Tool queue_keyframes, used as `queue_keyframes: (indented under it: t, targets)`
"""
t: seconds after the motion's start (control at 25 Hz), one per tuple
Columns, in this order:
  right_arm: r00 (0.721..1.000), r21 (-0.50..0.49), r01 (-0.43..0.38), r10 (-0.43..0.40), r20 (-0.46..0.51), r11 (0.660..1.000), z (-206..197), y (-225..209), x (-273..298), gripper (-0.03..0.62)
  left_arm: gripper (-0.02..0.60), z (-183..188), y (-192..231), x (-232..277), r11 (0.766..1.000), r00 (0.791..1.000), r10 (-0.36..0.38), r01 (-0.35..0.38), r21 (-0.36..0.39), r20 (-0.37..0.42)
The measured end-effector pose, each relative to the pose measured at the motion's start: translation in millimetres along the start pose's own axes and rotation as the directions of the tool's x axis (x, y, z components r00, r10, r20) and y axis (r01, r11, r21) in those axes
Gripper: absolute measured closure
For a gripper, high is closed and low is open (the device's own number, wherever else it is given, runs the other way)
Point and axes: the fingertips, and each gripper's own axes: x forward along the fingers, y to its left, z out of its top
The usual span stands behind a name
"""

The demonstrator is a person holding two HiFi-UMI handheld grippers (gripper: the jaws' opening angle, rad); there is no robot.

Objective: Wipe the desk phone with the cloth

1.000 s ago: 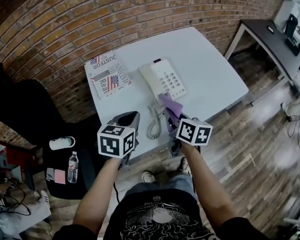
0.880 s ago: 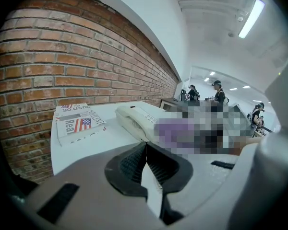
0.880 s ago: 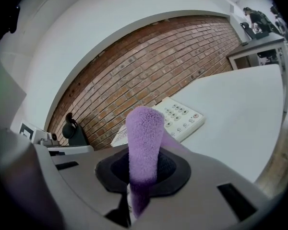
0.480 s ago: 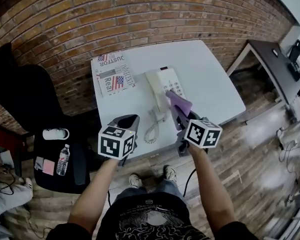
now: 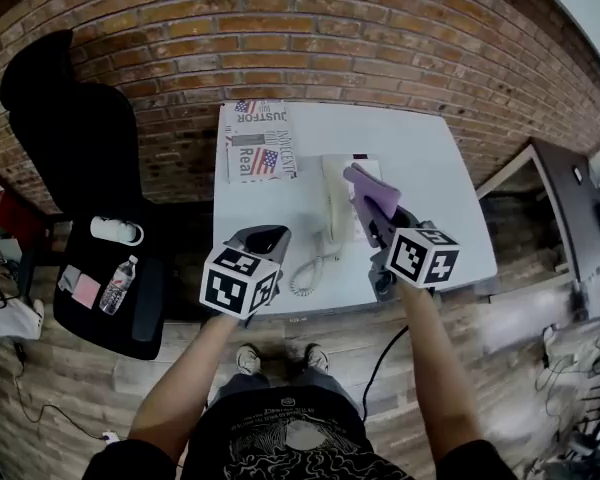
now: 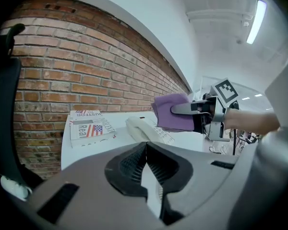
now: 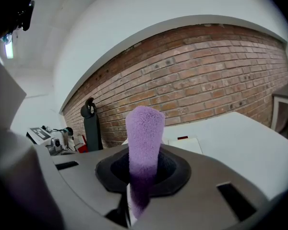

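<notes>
Office, I'd say. I'm at a white tabletop (image 5: 425, 158) with a desk phone (image 5: 338, 176) and a stack of printed papers (image 5: 258, 140) on it, pushed against a bare brick wall (image 5: 330, 38). There's a black chair (image 5: 65, 108) on my left with a water bottle (image 5: 115, 286) on the seat. Second, dark desk (image 5: 565, 193) off right. Wood plank floor (image 5: 540, 353), strip light (image 6: 256, 20) overhead.

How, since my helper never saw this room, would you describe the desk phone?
Against the red brick wall stands a white rectangular table. Near its middle lies the cream plastic desk phone, right of the flag-printed newspaper; only it trails a coiled cord.
</notes>
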Motion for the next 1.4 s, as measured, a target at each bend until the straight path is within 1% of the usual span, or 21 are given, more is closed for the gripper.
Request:
queue_keyframes:
  t: [0.16, 0.28, 0.4, 0.56, 0.76, 0.84, 0.92, 1.0, 1.16, 1.24, 1.32, 1.4]
  targets:
    - [0.997, -0.069, -0.07, 0.068, -0.037, 0.995, 15.6, 1.3, 19.3, 0.549, 0.573, 2.8, 6.5, -1.6, 0.999, 0.999, 0.038, -0.037, -0.031, 0.003]
    - [0.991, -0.139, -0.125, 0.115, -0.073, 0.982, 28.1, 4.3, 34.8, 0.549, 0.574, 5.0, 11.2, -3.0, 0.996, 0.998, 0.06, -0.06, -0.059, 0.005]
    - [0.98, -0.216, -0.183, 0.161, -0.115, 0.959, 41.4, 7.7, 51.3, 0.549, 0.574, 7.4, 15.5, -2.6, 0.991, 0.995, 0.098, -0.096, -0.096, 0.019]
    - [0.96, -0.32, -0.261, 0.213, -0.18, 0.911, 56.0, 12.2, 76.2, 0.549, 0.573, 11.9, 20.3, -0.2, 0.982, 0.989, 0.147, -0.143, -0.121, 0.027]
    - [0.929, -0.438, -0.352, 0.251, -0.272, 0.827, 63.0, 12.1, 109.2, 0.549, 0.574, 14.9, 26.5, 1.7, 0.968, 0.979, 0.202, -0.195, -0.156, 0.03]
    - [0.911, -0.482, -0.394, 0.263, -0.318, 0.782, 61.6, 13.3, 125.6, 0.549, 0.574, 14.6, 27.5, 3.3, 0.961, 0.975, 0.221, -0.213, -0.174, 0.029]
    - [0.892, -0.528, -0.434, 0.265, -0.367, 0.73, 58.9, 14.7, 140.9, 0.549, 0.573, 14.9, 28.2, 4.6, 0.955, 0.969, 0.245, -0.237, -0.177, 0.023]
    - [0.87, -0.553, -0.476, 0.272, -0.412, 0.684, 56.5, 16.8, 153.4, 0.549, 0.574, 14.8, 29.9, 4.2, 0.947, 0.962, 0.274, -0.266, -0.182, 0.017]
    - [0.82, -0.565, -0.557, 0.295, -0.491, 0.609, 50.1, 22.2, 172.9, 0.549, 0.574, 14.7, 34.9, -3.7, 0.918, 0.939, 0.343, -0.329, -0.222, 0.029]
    - [0.792, -0.567, -0.595, 0.296, -0.534, 0.569, 42.2, 26.2, 180.9, 0.549, 0.574, 11.7, 36.9, -7.1, 0.905, 0.928, 0.372, -0.36, -0.227, 0.015]
    - [0.754, -0.559, -0.64, 0.29, -0.589, 0.528, 29.2, 30.0, 186.7, 0.549, 0.574, 9.1, 37.8, -9.2, 0.893, 0.917, 0.398, -0.387, -0.228, 0.003]
    - [0.71, -0.558, -0.687, 0.268, -0.651, 0.465, 15.7, 32.3, 189.7, 0.549, 0.573, 11.0, 38.4, -10.4, 0.881, 0.908, 0.419, -0.403, -0.246, 0.015]
